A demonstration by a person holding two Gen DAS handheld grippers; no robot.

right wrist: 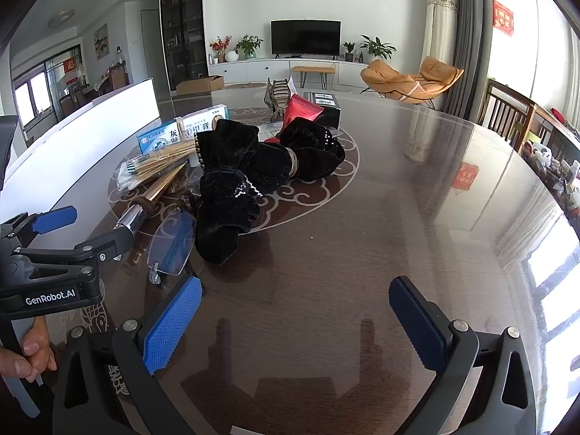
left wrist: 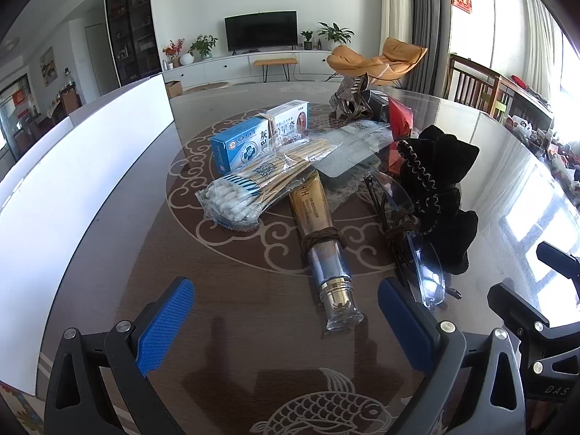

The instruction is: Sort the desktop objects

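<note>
The dark glossy desk (left wrist: 253, 344) carries a pile — cotton swabs (left wrist: 250, 185), a blue box (left wrist: 253, 137), a gold tube (left wrist: 319, 232), glasses (left wrist: 424, 272), black velvet cloth (left wrist: 442, 188).

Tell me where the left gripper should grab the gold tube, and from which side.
Grip the gold tube on its bare body just above the brown cord wrap, coming from the near side with the open left gripper straddling its width. The far end lies under the cotton swab pack; the clear cap looks slippery.

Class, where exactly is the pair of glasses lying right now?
In the left wrist view the glasses lie on the table, right of the gold tube and beside the black velvet bow.
</note>
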